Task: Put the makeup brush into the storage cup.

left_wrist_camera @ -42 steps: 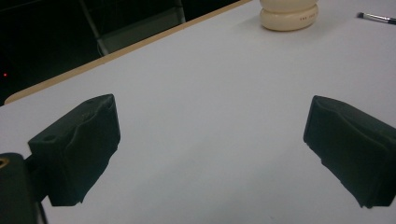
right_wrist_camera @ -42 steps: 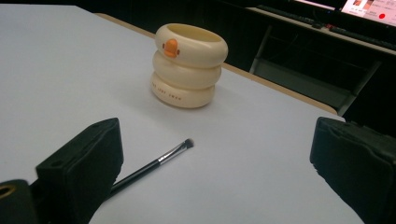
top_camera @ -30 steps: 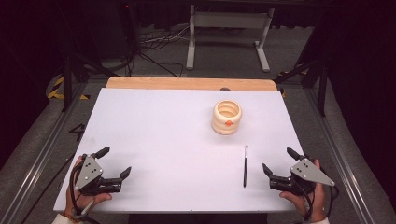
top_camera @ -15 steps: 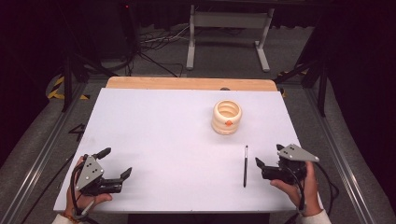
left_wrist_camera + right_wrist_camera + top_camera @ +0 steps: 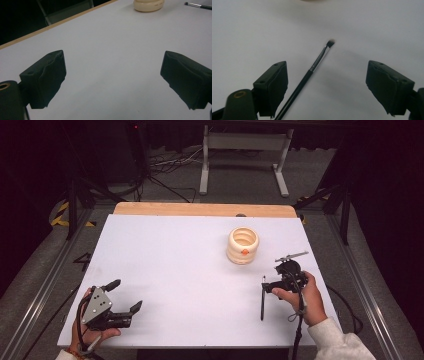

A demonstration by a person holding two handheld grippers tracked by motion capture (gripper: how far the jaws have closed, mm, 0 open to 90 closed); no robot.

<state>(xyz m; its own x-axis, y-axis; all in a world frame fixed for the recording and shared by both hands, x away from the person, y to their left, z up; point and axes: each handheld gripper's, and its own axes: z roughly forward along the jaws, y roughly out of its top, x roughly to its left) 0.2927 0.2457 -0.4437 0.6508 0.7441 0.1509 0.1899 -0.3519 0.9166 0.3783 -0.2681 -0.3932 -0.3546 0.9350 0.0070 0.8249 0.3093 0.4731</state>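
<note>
While the right gripper (image 5: 327, 87) was held over the thin makeup brush (image 5: 312, 70), its jaws had just been closing yet stood apart, nothing gripped. Between them, nearer the left jaw, lay the light, stiff, slippery handle, judged best pinched mid-shaft.

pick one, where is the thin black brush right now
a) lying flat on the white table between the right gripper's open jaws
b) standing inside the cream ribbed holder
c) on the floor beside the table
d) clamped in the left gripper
a: the brush lies flat on the white table, between the jaws of the right gripper, whose pads are not touching it; the cream ribbed holder stands apart.
</note>
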